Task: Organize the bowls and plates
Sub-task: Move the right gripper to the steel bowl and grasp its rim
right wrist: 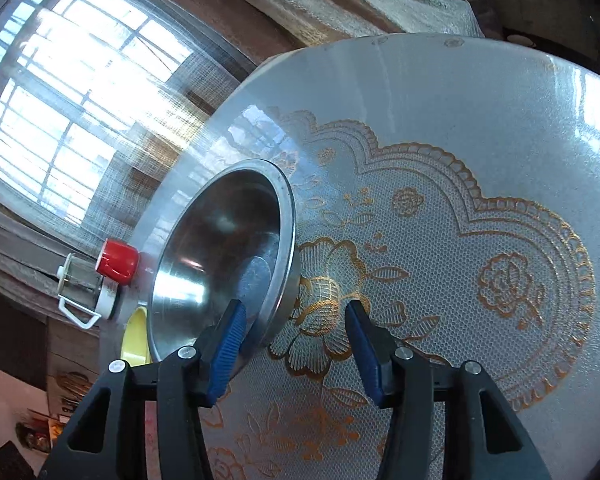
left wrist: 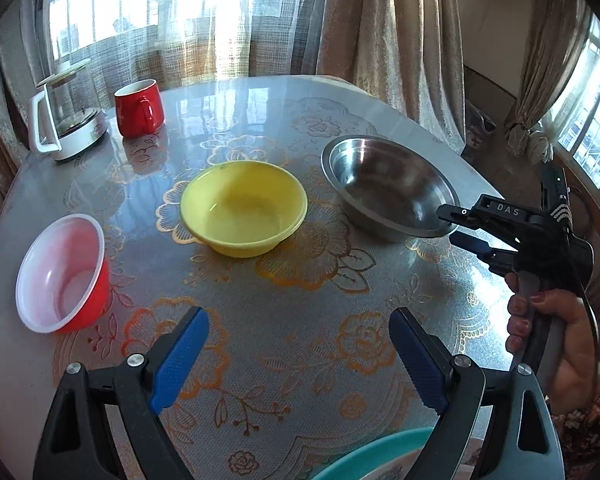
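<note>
A steel bowl (left wrist: 388,188) stands at the right of the round table, with a yellow bowl (left wrist: 244,208) in the middle and a red bowl with a white inside (left wrist: 60,276) at the left. My left gripper (left wrist: 298,360) hovers open over the bare cloth in front of the yellow bowl, holding nothing. My right gripper (right wrist: 296,352) straddles the near rim of the steel bowl (right wrist: 220,256): one blue pad is inside the bowl, the other outside and clear of the rim. The left wrist view shows the right gripper (left wrist: 458,226) at that rim, held by a hand (left wrist: 540,320).
A red mug (left wrist: 138,108) and a glass kettle (left wrist: 66,116) stand at the far left of the table (left wrist: 260,96). A teal plate (left wrist: 372,456) peeks in at the near edge under my left gripper. Curtains and windows ring the table.
</note>
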Demonstrator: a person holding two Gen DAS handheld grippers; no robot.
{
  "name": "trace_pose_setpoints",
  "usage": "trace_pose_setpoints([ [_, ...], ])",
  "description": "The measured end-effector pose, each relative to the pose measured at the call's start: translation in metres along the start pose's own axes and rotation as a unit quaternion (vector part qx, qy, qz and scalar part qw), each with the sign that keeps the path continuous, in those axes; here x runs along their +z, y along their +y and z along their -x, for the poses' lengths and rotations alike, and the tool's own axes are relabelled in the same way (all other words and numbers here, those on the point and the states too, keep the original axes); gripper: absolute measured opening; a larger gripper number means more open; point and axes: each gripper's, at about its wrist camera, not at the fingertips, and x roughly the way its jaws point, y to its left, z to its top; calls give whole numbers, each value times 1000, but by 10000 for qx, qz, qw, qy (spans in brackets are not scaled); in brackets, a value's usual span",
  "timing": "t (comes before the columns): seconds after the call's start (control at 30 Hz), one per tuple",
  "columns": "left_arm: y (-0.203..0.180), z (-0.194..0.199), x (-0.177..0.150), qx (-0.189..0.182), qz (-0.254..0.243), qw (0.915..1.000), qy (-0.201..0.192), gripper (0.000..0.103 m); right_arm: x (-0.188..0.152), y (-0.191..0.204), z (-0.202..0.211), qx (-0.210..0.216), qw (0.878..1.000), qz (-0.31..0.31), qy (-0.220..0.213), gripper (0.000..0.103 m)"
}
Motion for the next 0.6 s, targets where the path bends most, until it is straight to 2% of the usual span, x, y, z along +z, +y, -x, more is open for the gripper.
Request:
trace_pose_setpoints([
  [0.07,-4,-6,8,18,-14,10000,11,92,-2,0,2,156,9998,126,-30,33],
  [0.17,-13,-15,20,-42,-87,9999,73,92,-8,1,7,245,9991,347,-60,18],
  [0.3,-28,-31,34,-82,-237,9997,56,92,-13,-3,15,501,9976,445,-172,18],
  [0.43,-40,-56,44,-32,-391,9989,258,92,-17,-4,22,571,9959,625,-327,18],
  [0.6,-42,-80,53,-195,-66,9985,514,92,-21,-8,22,607,9939,785,-490,18],
])
